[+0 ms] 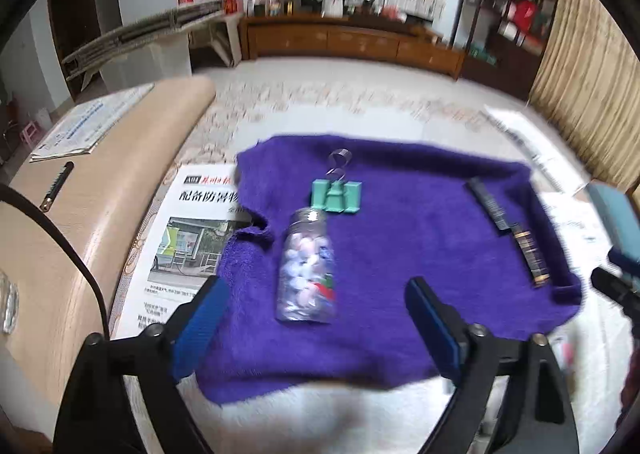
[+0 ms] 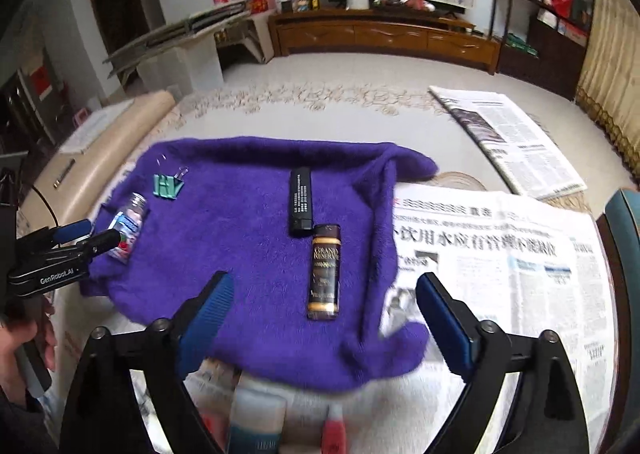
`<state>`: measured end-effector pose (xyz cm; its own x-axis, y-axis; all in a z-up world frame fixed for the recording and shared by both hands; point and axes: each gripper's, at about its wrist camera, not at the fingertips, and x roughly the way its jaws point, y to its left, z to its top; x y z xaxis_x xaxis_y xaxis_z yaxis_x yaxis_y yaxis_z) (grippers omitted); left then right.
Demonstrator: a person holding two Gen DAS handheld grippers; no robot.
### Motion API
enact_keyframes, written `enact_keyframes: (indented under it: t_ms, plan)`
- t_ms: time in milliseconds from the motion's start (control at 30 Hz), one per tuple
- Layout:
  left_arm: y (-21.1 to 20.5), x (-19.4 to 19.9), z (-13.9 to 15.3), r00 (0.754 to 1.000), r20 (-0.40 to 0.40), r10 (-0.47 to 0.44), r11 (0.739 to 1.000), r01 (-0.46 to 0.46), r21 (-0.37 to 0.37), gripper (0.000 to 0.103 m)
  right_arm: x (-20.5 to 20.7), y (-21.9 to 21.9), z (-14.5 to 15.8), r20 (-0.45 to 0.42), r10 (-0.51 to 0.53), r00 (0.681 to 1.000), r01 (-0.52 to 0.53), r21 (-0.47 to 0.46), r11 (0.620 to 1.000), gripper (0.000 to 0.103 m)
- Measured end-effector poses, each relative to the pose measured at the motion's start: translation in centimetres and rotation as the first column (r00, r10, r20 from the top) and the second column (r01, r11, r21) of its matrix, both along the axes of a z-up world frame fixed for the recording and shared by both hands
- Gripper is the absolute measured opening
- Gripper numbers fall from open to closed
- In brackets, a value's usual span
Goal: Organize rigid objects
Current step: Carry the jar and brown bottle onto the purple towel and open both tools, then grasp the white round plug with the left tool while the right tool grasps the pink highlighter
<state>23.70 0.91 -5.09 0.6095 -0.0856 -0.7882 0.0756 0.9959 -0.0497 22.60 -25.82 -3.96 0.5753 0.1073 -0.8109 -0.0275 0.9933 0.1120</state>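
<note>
A purple towel (image 1: pixel 400 222) (image 2: pixel 240 254) lies on the table. On it lie a clear bottle of coloured pieces (image 1: pixel 307 270) (image 2: pixel 128 228), a green binder clip (image 1: pixel 337 196) (image 2: pixel 167 184), a black flat bar (image 1: pixel 490 206) (image 2: pixel 301 201) and a brown "Grand Reserve" box (image 1: pixel 530 258) (image 2: pixel 325 272). My left gripper (image 1: pixel 316 318) is open, with the bottle lying between its fingers; it also shows in the right wrist view (image 2: pixel 86 236). My right gripper (image 2: pixel 324 310) is open just in front of the brown box.
Newspapers (image 1: pixel 188 238) (image 2: pixel 492 254) cover the table beside the towel. A beige bench (image 1: pixel 100 190) with a pen stands to the left. Tubes and small bottles (image 2: pixel 260 414) lie at the near edge. A teal chair back (image 2: pixel 624 226) is at the right.
</note>
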Motion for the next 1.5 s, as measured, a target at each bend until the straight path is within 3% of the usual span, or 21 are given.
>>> enact_keyframes:
  t_ms: [233,567,733,900,1200,1267,1333,1500]
  plan:
    - [-1.6,-5.1,0.5,0.999,-0.008,-0.046,0.998,0.046,-0.046,0.103,-5.0,-2.3,0.2,-0.005,-0.067,0.998,0.067,0.02,0.998,0.103]
    - [-3.5,-10.0,-4.6,0.99,-0.128,-0.053,0.998,0.048,-0.039,0.103,-9.9,-4.1,-2.2,0.005,-0.09,0.996,0.089,0.058,0.994,0.103]
    - [-4.7,-11.4,-6.2,0.987,-0.142,-0.078,0.997,0.079,0.0,0.103,-11.4,-4.4,-3.5,0.013,-0.097,0.995,0.095,0.105,0.99,0.103]
    - [-5.6,-12.2,-6.7,0.983,-0.107,-0.146,0.987,0.152,0.049,0.098,-11.9,-4.6,-4.3,0.007,-0.103,0.995,0.102,0.089,0.991,0.103]
    - [-5.7,-12.5,-6.2,0.961,-0.044,-0.273,0.96,0.275,0.05,0.075,-12.3,-5.5,-4.1,0.02,-0.113,0.993,0.11,0.094,0.989,0.103]
    - [-6.0,-12.6,-6.1,0.955,-0.028,-0.295,0.954,0.296,0.05,0.062,-12.2,-5.6,-4.3,0.013,-0.113,0.994,0.111,0.092,0.99,0.103]
    - [-6.3,-12.7,-5.9,0.948,-0.019,-0.318,0.947,0.318,0.045,0.034,-12.2,-5.4,-4.5,0.006,-0.109,0.994,0.108,0.088,0.99,0.103]
    - [-6.3,-12.9,-5.9,0.943,-0.016,-0.332,0.942,0.332,0.04,0.034,-12.2,-4.8,-4.5,0.008,-0.094,0.996,0.093,0.076,0.993,0.103]
